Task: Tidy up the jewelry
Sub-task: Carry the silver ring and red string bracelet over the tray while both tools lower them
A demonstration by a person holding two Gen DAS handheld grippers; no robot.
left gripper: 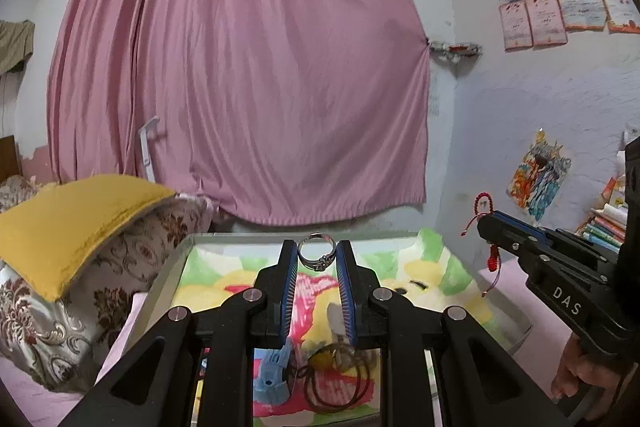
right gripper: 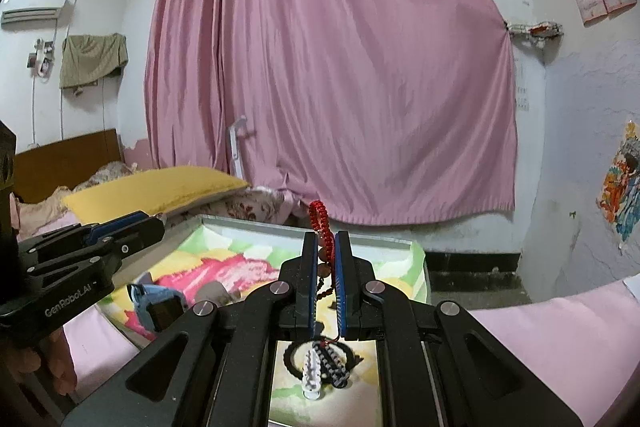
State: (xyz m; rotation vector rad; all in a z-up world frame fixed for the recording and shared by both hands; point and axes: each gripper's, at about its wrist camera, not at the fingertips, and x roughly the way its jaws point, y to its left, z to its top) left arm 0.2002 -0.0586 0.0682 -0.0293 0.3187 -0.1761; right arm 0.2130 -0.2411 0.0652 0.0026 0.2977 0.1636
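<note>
You are mid-task: left gripper [left gripper: 318, 253] jaws pinching a silver ring [left gripper: 317, 251], right gripper [right gripper: 325, 251] jaws gripping a red braided bracelet [right gripper: 321, 223]; other pieces are lying loose in the colourful tray [left gripper: 168, 267].

We see a pink curtain [left gripper: 240, 75], a yellow pillow [left gripper: 72, 223] left of it, a silver ring [left gripper: 317, 251], a red bracelet [right gripper: 321, 223], and a floral-print tray [left gripper: 216, 267].

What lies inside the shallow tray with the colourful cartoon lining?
The tray holds a blue hair clip, brown cord loops and black-and-white braided bands. The grippers' bodies cover much of its floor.
</note>
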